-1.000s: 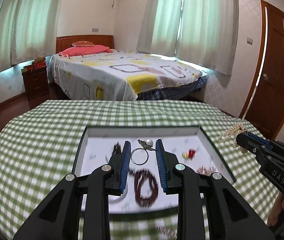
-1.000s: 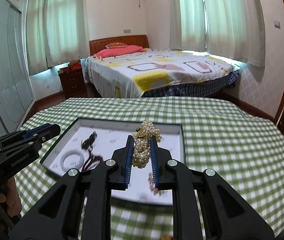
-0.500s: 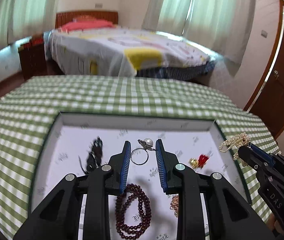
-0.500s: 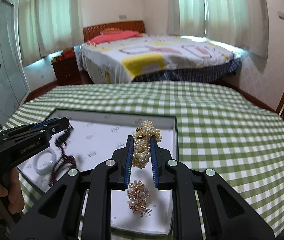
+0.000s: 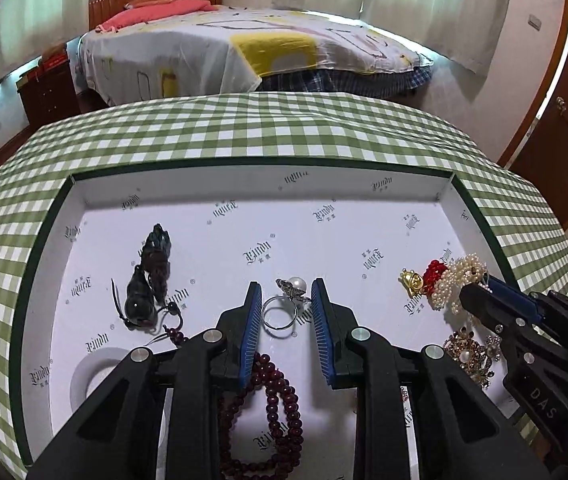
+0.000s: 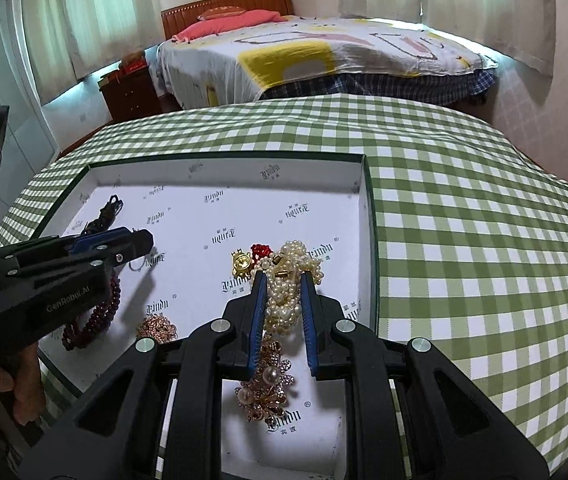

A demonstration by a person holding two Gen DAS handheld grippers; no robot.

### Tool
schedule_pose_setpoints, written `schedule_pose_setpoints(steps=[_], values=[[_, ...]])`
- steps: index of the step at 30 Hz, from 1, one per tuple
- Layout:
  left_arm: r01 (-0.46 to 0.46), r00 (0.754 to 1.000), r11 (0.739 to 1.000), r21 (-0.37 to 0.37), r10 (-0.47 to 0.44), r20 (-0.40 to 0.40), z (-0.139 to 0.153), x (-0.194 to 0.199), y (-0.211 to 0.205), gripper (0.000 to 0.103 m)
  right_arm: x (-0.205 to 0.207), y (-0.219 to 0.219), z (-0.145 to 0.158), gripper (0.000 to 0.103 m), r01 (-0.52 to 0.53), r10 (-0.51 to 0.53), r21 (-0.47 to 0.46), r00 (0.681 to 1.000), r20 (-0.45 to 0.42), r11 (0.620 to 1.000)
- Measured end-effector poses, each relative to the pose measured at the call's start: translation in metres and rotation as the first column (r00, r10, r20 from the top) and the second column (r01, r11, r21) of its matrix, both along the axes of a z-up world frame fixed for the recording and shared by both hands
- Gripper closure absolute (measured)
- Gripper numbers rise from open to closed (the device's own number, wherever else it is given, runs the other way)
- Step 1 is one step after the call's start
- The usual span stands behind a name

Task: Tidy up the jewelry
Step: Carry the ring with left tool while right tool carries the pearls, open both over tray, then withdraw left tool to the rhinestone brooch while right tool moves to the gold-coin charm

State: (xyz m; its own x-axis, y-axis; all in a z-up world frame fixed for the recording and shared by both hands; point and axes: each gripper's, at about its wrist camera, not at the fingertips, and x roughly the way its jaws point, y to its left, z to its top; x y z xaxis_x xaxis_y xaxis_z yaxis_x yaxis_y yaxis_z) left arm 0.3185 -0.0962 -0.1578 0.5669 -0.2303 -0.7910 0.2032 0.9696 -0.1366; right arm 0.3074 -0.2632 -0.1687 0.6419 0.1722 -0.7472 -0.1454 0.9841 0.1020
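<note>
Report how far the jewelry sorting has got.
Done: beads, dark pendant, brooch and gold charm lie in the box. In hand: left hand-held gripper holds a pearl ring, right one a pearl necklace, both over the box. Left: release both.
</note>
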Motion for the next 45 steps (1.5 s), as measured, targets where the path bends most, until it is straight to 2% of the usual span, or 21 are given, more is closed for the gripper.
schedule_pose_setpoints(steps=[5,7,9,11,18,26,34,45], values=[[0.001,1.000,1.000,0.012,-0.001,-0.009,-0.001,0.000,-0.001,0.075,0.000,-0.001,-0.002,0.082,0.003,-0.003,0.001,1.000,-0.009,1.000],[0.003,1.000,1.000,0.014,-0.003,-0.007,0.000,-0.001,-0.001,0.074,-0.002,-0.002,0.000,0.073,0.005,-0.005,0.007,1.000,0.001,1.000],[0.002,1.000,1.000,0.023,-0.002,0.006,0.002,-0.003,-0.001,0.059,-0.004,-0.003,0.004,0.072,0.006,-0.006,0.008,1.000,0.011,1.000],[0.001,1.000,1.000,0.027,-0.002,0.027,0.005,-0.005,0.000,0.055,-0.006,-0.004,0.009,0.071,0.007,-0.008,0.007,1.000,0.023,1.000],[0.014,0.994,1.000,0.008,-0.015,0.106,0.028,-0.027,0.005,0.054,-0.023,-0.006,0.032,0.070,0.020,-0.021,0.010,0.997,0.078,1.000],[0.014,0.983,1.000,-0.015,-0.011,0.181,0.050,-0.067,0.020,0.054,-0.051,-0.007,0.045,0.070,0.047,-0.048,0.019,0.994,0.095,0.999],[-0.005,0.987,0.999,-0.032,0.010,0.159,0.046,-0.094,0.034,0.054,-0.080,-0.007,0.041,0.070,0.068,-0.071,0.037,0.994,0.079,0.997],[-0.027,0.990,0.999,-0.028,0.031,0.136,0.034,-0.126,0.039,0.054,-0.122,-0.005,0.026,0.070,0.092,-0.092,0.016,0.993,0.070,0.996]])
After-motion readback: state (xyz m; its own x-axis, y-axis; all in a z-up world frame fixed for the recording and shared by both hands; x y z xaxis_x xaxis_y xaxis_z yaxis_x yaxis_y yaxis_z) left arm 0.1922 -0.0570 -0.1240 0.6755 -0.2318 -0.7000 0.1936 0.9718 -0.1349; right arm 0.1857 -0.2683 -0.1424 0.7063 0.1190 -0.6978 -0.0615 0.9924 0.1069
